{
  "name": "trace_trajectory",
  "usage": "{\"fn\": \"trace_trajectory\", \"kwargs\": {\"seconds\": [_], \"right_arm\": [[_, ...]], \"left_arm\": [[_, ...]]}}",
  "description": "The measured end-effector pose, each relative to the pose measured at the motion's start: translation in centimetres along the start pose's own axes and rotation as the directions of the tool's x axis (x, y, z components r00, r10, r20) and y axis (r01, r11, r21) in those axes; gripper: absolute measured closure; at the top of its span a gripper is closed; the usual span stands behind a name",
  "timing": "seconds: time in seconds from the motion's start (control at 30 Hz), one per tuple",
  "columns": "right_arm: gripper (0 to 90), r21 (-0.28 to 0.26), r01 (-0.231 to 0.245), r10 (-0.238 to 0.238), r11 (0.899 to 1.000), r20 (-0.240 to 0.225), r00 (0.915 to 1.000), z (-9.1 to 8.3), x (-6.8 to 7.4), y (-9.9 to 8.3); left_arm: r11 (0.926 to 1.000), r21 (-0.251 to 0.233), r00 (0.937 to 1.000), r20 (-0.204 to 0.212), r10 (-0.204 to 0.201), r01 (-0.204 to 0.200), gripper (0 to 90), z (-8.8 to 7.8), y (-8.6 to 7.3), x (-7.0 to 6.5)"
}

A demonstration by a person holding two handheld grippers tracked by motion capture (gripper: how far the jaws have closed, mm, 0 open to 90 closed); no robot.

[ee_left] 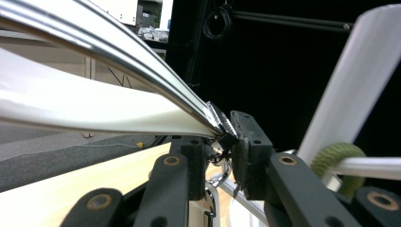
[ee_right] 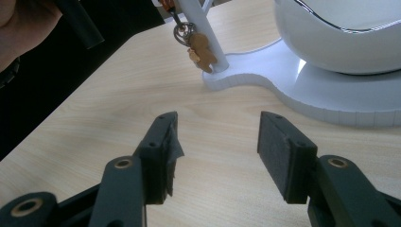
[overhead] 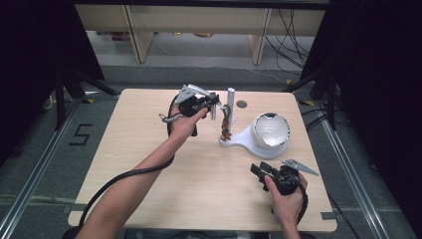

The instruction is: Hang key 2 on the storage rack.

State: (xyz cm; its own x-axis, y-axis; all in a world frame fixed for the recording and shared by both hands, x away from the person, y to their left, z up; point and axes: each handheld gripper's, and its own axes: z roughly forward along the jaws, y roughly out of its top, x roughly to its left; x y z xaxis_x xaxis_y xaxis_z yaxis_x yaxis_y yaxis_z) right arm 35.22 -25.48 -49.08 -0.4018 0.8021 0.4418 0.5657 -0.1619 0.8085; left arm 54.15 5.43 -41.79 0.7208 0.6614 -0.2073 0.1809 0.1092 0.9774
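My right gripper (ee_right: 215, 142) sits nearest, low over the wooden table (overhead: 149, 164), its jaws wide apart with nothing between them. Just beyond it stands the white stand (ee_right: 302, 94), a flat base carrying a white bowl (ee_right: 340, 33) with a shiny rim; what the bowl holds I cannot tell. At the base's far end rises a white post (overhead: 231, 99), and a small brown figure charm (ee_right: 201, 52) hangs on a metal ring against the post, low down near the base. My left gripper (overhead: 211, 102) is lifted just beside the post's upper part, on the side away from the bowl, its jaws closed narrowly on a long white and metal strip (ee_left: 94, 94). A green ring (ee_left: 338, 158) hangs on a thin arm off the post. A dark round spot (overhead: 242, 104) marks the table behind the post.
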Motion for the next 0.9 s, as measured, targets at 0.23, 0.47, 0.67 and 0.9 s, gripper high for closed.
{"fn": "trace_trajectory", "kwargs": {"seconds": [0.23,0.47,0.67,0.9], "right_arm": [[49.1,0.005,-0.014,0.014,1.000,-0.002,0.9999,-0.1,0.1,0.0],[49.1,0.002,0.001,-0.001,1.000,0.010,0.9999,-0.1,-0.1,-0.1],[48.9,0.014,-0.033,0.032,0.999,0.005,0.9995,0.0,0.3,-0.2],[48.8,0.025,-0.043,0.042,0.999,0.018,0.9989,0.1,0.3,-0.3]], "left_arm": [[0.9977,0.048,0.9989,-0.004,0.047,-0.047,75.4,-0.7,0.2,-0.8],[0.9934,0.113,0.9997,0.003,0.023,-0.023,78.0,-1.5,-0.7,-1.1],[0.9809,0.194,0.9993,0.030,-0.020,0.014,73.0,-1.8,-1.9,-1.4],[0.9428,0.333,1.0000,-0.001,0.003,-0.002,41.7,-5.2,-2.4,-0.9]]}}
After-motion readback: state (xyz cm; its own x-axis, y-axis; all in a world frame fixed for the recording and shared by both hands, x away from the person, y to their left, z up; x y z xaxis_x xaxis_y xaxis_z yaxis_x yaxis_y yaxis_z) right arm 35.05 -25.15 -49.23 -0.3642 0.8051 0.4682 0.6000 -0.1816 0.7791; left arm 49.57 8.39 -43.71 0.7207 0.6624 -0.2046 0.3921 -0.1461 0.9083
